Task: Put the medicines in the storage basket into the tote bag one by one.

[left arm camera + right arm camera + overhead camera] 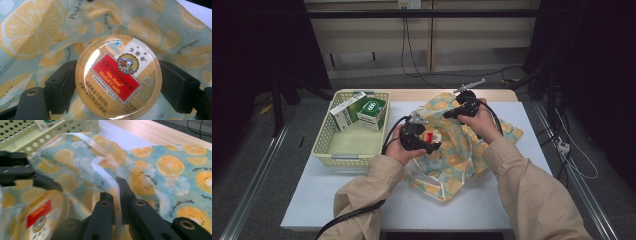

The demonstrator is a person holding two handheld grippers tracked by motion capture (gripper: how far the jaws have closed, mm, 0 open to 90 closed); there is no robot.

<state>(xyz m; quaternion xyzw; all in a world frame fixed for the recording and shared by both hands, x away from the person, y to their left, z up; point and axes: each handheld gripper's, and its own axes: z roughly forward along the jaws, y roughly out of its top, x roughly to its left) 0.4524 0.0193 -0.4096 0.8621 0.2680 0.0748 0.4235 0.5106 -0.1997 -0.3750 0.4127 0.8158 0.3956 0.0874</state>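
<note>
At 9 o'clock of the fabric bag (pixel 462 150), the left gripper (pixel 428 140), forearm angled up from 6 o'clock, clamps the round candy tin (pixel 118 77) between its 2 jaws. At 12 o'clock, the right gripper (pixel 447 114) pinches the bag's white strap (pixel 110 180), wrist bent inward.

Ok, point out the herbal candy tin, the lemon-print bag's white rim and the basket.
herbal candy tin (pixel 119 76), left gripper view, red lid label.
white rim (pixel 106 173), right gripper view, stretch above the jaws.
basket (pixel 323 142), high view, left wall.
</note>
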